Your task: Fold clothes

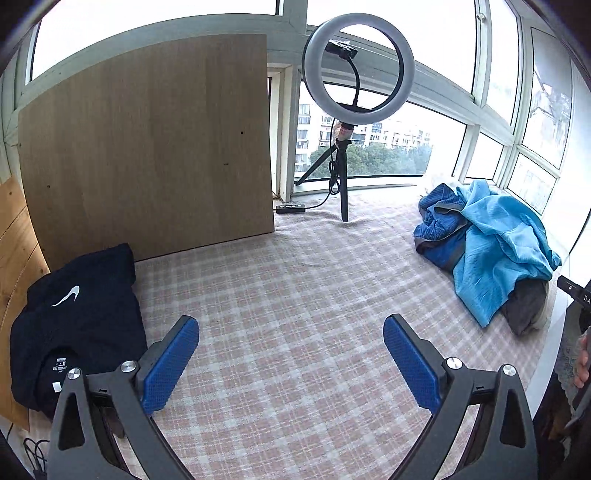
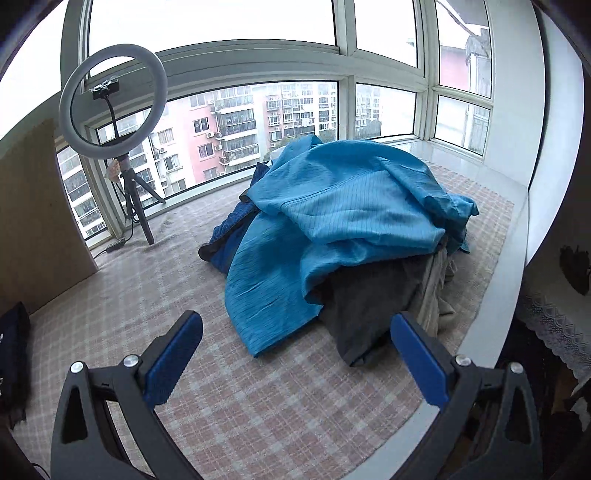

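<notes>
Both tongs gape empty: the right tongs [image 2: 295, 350] sit nearer the rumpled bright-blue ribbed garment [image 2: 332, 221] heaped at twelve o'clock on the pink checked blanket [image 2: 240, 406], while the left tongs [image 1: 291, 354] see it at two o'clock.

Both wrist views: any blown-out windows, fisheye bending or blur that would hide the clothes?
Left wrist view: upper window panes blown out white, frames bowed by fisheye, corners vignetted; navy shirt dark with little fold detail. Right wrist view: sky panes also clipped, but the blue pile is evenly lit and sharp, ribbing readable. No motion blur on either gripper.
</notes>
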`<state>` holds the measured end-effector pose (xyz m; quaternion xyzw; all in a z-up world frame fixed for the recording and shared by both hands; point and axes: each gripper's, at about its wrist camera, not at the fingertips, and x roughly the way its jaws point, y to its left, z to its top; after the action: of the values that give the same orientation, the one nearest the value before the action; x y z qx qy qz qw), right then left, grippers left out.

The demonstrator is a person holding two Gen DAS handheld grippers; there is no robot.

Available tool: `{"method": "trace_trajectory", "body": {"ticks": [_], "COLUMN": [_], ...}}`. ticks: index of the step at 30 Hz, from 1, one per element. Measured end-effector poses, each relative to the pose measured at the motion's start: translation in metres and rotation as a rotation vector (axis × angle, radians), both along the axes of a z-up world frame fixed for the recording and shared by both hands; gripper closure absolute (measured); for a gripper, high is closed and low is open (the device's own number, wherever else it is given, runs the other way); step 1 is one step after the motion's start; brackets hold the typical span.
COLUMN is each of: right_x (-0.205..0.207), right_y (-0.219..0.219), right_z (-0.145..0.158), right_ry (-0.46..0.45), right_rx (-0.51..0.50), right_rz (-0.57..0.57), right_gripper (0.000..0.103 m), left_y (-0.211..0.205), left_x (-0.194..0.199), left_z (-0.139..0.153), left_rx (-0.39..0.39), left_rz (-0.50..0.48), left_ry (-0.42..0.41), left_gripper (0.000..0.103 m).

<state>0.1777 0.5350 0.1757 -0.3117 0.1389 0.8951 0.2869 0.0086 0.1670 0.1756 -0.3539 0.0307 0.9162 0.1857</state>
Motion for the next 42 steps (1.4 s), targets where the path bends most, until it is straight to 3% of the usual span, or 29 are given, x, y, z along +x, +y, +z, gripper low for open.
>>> {"method": "trace_trajectory", "body": {"ticks": [4,11,14,19,23,27,28,29,30,31,32,33,38,42], "right_x": [0.011,0.015,0.009,-0.007,-0.019,-0.032,-0.034,-0.035,-0.036,-0.036,-0.036,-0.035,-0.031,-0.04], "right_y": [0.097,0.261,0.308,0.348,0.366,0.375,0.376,0.376,0.377,0.378,0.379,0.38,0.387,0.384], "right_z": [-0.004,-0.018,-0.031,-0.053,-0.07,-0.082,-0.083,-0.083,-0.082,-0.079,-0.075,-0.069,-0.027,0.03], "right_ry": [-0.006,0.05,0.073,0.057,0.07,0.059,0.057,0.059,0.065,0.074,0.085,0.097,0.168,0.231], "right_rx": [-0.012,-0.21,-0.338,-0.418,-0.544,-0.622,-0.628,-0.633,-0.64,-0.64,-0.636,-0.623,-0.499,-0.391], "right_rz": [-0.07,-0.093,-0.072,-0.056,-0.002,0.064,0.08,0.095,0.108,0.119,0.127,0.134,0.117,0.148], "right_gripper": [0.0,0.0,0.0,0.004,0.036,0.048,0.061,0.076,0.08,0.087,0.091,0.092,0.097,0.098], "left_y": [0.084,0.244,0.311,0.413,0.482,0.537,0.546,0.553,0.559,0.566,0.572,0.574,0.557,0.513], "left_x": [-0.005,-0.02,-0.035,-0.055,-0.068,-0.083,-0.085,-0.084,-0.084,-0.083,-0.082,-0.081,-0.07,-0.069], "left_z": [0.006,0.009,0.011,0.013,0.005,-0.003,-0.005,-0.007,-0.009,-0.011,-0.013,-0.011,0.02,0.074], "left_rx": [-0.003,0.038,0.013,-0.084,-0.217,-0.28,-0.292,-0.308,-0.324,-0.34,-0.357,-0.356,-0.243,-0.1], "left_rz": [-0.039,-0.193,-0.234,-0.347,-0.45,-0.509,-0.517,-0.522,-0.527,-0.532,-0.537,-0.542,-0.567,-0.555], "left_ry": [-0.005,-0.1,-0.106,-0.04,0.007,0.002,-0.007,-0.013,-0.019,-0.025,-0.031,-0.032,0.006,0.043], "left_gripper": [0.003,0.003,0.003,0.003,0.003,0.003,0.005,0.008,0.023,0.049,0.065,0.1,0.103,0.103]}}
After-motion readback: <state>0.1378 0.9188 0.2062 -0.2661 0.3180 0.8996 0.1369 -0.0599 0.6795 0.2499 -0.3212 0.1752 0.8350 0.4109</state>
